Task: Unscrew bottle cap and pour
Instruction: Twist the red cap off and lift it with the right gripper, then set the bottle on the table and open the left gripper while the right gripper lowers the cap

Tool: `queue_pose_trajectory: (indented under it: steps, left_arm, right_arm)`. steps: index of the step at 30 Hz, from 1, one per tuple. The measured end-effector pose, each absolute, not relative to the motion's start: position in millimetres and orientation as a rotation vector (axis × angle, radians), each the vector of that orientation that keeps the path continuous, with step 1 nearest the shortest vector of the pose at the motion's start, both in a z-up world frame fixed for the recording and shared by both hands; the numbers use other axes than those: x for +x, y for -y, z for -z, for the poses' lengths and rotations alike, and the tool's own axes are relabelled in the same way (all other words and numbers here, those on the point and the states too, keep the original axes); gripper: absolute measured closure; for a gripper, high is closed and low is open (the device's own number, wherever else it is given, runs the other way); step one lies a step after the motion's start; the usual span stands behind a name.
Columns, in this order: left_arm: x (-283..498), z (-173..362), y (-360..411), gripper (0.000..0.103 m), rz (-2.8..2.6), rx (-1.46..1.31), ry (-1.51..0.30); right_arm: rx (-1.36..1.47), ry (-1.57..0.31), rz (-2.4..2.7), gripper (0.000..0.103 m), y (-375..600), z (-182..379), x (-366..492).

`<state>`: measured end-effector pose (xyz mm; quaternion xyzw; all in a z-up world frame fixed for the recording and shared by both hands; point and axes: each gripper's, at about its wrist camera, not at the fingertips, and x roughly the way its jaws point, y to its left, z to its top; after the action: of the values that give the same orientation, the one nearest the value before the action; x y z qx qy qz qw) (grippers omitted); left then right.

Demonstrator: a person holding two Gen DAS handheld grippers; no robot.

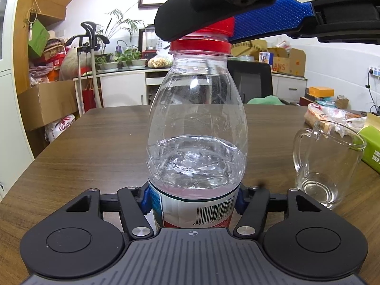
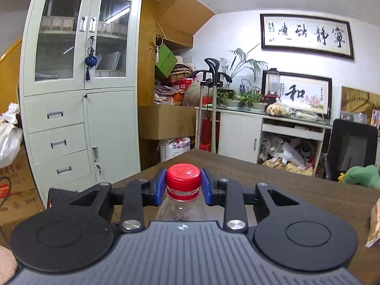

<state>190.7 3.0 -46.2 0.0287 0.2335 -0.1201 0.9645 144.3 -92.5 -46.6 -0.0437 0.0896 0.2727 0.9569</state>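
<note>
both grippers on the bottle, one low to brace it, one up on the cap.

my left gripper (image 1: 193,199) clamps the bottle (image 1: 197,128) at its label so it stands steady on the worktop (image 1: 95,147); my right gripper (image 2: 182,185) pinches the red cap (image 2: 182,175), which sits on the neck, ready for twisting. the empty glass mug (image 1: 327,163) waits at 3 o'clock of the bottle, close for pouring.

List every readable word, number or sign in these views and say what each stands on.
"6 92116" then cut off: barcode digits on the bottle label.
"寧靜致遠": long framed scroll.
"和": lower framed picture.
"ANS": cardboard box, start hidden.
White sack print: too blurred.
</note>
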Motion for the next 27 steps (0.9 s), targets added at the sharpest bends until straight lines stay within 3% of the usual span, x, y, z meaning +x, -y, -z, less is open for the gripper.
queue_pose_trajectory:
  steps: [15,27]
  left_arm:
    - [192,47,-4,0.042,0.245,0.062,-0.471]
    - [193,45,-7,0.042,0.247,0.056,-0.473]
  right_arm:
    - [0.043,-0.213,-0.623,0.071,113,37,114]
    - [0.045,-0.204,-0.49,0.071,151,41,37]
